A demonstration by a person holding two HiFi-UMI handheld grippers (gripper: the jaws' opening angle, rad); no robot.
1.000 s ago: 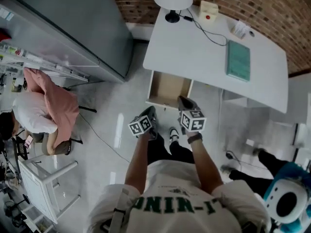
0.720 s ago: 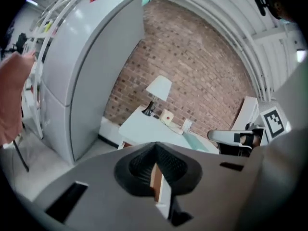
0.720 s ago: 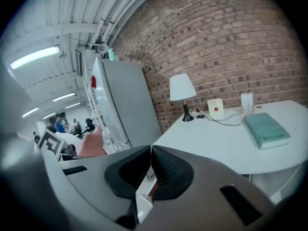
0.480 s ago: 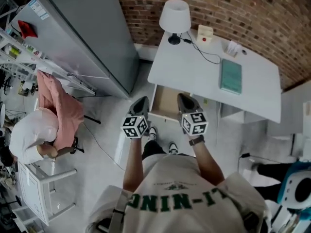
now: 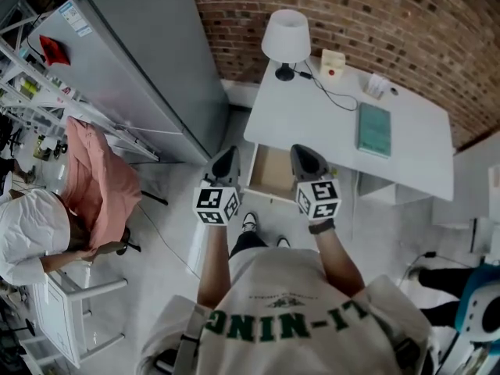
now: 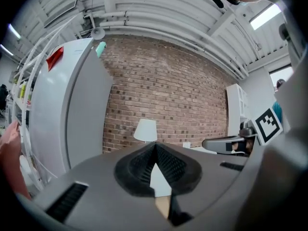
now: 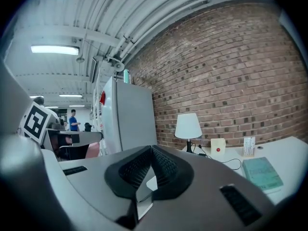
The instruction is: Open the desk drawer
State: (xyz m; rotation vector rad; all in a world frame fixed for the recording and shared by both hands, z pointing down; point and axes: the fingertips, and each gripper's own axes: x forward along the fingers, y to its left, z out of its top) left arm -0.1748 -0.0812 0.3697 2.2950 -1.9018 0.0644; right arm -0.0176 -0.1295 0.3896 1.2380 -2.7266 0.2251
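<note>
- Head view, looking steeply down on a person who stands facing a white desk (image 5: 406, 143). The desk fills the picture from 12 o'clock to 2 o'clock, against a brick wall.
- The drawer (image 5: 269, 170) hangs under the desk's left end, at 12 o'clock from the person's chest. It is already pulled out toward the person, and its pale wood inside looks bare.
- The left tongs (image 5: 225, 161) are held in the air at 9 o'clock of the drawer, with the jaws pressed together on nothing.
- The right tongs (image 5: 306, 158) are held at 3 o'clock of the drawer. Their jaws are also closed and empty. Neither pair touches the drawer.
- On the desk are 3 things: a white lamp (image 5: 285, 37) at the 11 o'clock corner, a small cream box (image 5: 333, 62) beside it, and a teal book (image 5: 374, 129) near the middle.
- A tall grey fridge (image 5: 148, 61) stands at 9 o'clock of the desk.
- Handling, as a judgement: the drawer is a stiff box that slides on runners. It is probably light, since nothing shows inside it, and it is not fragile.
- I cannot make out a handle. The top edge of the front panel looks like the best place to grip.
- That panel may be smooth under the pads, so a firm pinch and a straight pull toward 6 o'clock would suit it.
- A crooked pull could jam the drawer, and pulling too far could bring it off its runners.
</note>
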